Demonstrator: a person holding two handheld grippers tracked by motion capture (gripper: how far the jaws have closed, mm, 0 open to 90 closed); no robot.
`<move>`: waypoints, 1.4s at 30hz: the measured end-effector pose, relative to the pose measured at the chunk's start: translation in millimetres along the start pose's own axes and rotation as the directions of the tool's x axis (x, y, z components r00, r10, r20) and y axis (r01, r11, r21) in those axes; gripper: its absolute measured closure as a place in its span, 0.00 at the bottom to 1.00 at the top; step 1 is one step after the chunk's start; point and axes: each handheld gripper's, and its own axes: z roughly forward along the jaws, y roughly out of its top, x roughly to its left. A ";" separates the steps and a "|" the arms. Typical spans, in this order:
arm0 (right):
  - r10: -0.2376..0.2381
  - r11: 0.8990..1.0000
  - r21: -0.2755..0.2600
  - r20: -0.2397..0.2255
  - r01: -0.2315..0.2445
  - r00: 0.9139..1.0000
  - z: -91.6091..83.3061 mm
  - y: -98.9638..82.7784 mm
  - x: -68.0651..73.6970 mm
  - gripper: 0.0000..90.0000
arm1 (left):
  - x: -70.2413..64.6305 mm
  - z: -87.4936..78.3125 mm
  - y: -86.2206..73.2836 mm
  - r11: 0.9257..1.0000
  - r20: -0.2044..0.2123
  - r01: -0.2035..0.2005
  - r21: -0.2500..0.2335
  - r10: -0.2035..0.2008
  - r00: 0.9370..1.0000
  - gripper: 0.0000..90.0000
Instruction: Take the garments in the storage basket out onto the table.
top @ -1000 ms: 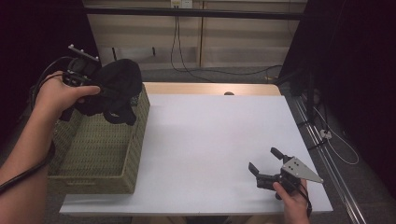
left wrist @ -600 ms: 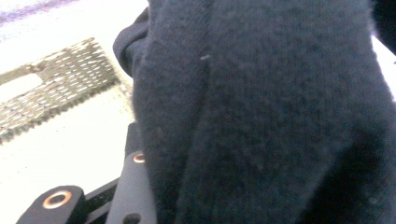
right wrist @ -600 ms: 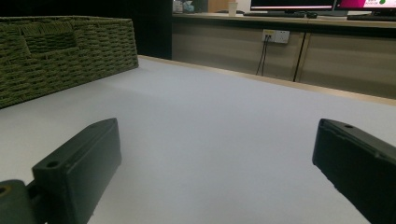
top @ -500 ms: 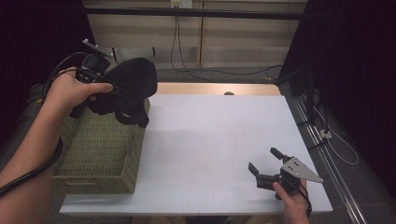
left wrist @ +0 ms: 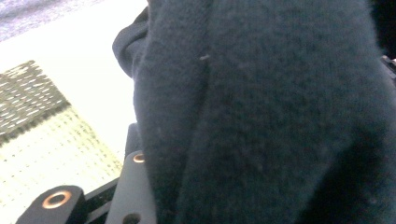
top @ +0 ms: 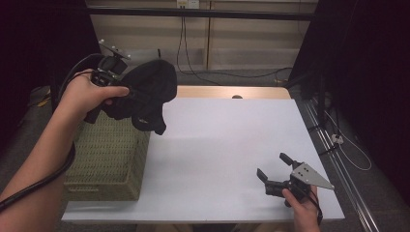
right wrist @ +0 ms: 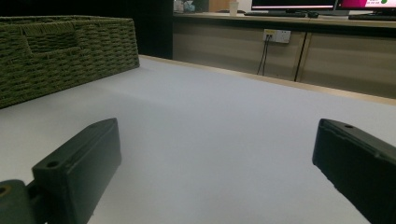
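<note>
The left gripper (top: 126, 92) holds a bundle of dark, soft knitted fabric, perhaps a garment, (top: 147, 94) with its jaws clamped on the cloth; in the left gripper view the fabric (left wrist: 261, 112) hangs right over the jaws. The bundle is in the air above the far right corner of the olive-green woven rectangular basket (top: 109, 154), its lowest fold dangling just past the basket's right rim over the white surface (top: 227, 145).

Judging from this, the cloth is already out of the basket and clear of its walls, but it is not yet laid down: setting it on the surface, and perhaps spreading or folding it, seems to be what is left.

The right gripper (top: 271, 170) rests near the front right corner of the surface, its jaws spread wide with nothing between them; in the right gripper view they frame bare white surface.

There is plenty of room: the middle of the surface, between the basket at the left edge and the right gripper, lies open. The basket's right rim sits just beneath the hanging fold, so a low sweep could snag it.
</note>
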 end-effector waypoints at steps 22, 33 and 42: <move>-0.005 1.000 0.002 -0.004 0.005 1.000 -0.4 0.4 1.0 0.00 | -31.8 32.1 6.0 0.997 0.072 -0.075 0.016 0.073 0.995 0.65; -0.004 1.000 0.003 -0.004 0.004 1.000 -0.3 0.3 1.3 0.00 | -39.3 47.6 4.2 0.995 0.087 -0.101 0.022 0.099 0.991 0.65; -0.005 1.000 0.001 -0.004 0.005 1.000 -0.3 0.4 1.5 0.00 | -49.5 60.9 0.9 0.993 0.101 -0.119 0.004 0.118 0.988 0.65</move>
